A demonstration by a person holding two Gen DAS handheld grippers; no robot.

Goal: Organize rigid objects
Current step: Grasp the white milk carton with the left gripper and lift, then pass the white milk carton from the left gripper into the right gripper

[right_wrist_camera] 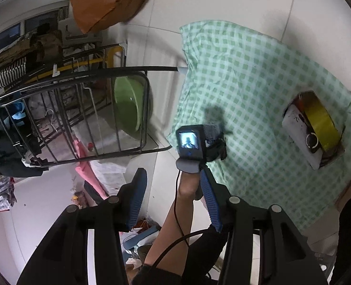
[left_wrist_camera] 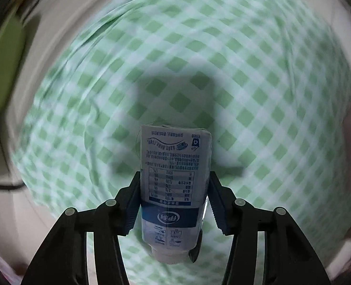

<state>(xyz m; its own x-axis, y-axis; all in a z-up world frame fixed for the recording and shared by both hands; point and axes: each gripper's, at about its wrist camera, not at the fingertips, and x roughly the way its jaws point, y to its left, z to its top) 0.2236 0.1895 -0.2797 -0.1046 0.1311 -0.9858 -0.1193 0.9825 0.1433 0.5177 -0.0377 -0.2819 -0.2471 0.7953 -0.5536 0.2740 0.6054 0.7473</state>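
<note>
1. The left gripper point(left_wrist_camera: 174, 199) clamps a blue-and-white printed milk carton point(left_wrist_camera: 174, 185) between its pads, carried above the green-checked cloth point(left_wrist_camera: 258, 71) on the floor.
2. The view is blurred, so it is probably mid-transport; next comes a steady set-down.
3. The right gripper point(right_wrist_camera: 173, 199) hangs open and empty, apart from the yellow-banded box point(right_wrist_camera: 314, 128) at the cloth's right edge.

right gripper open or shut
Open: the right gripper shows its blue pads spread wide apart, nothing held between them.
</note>
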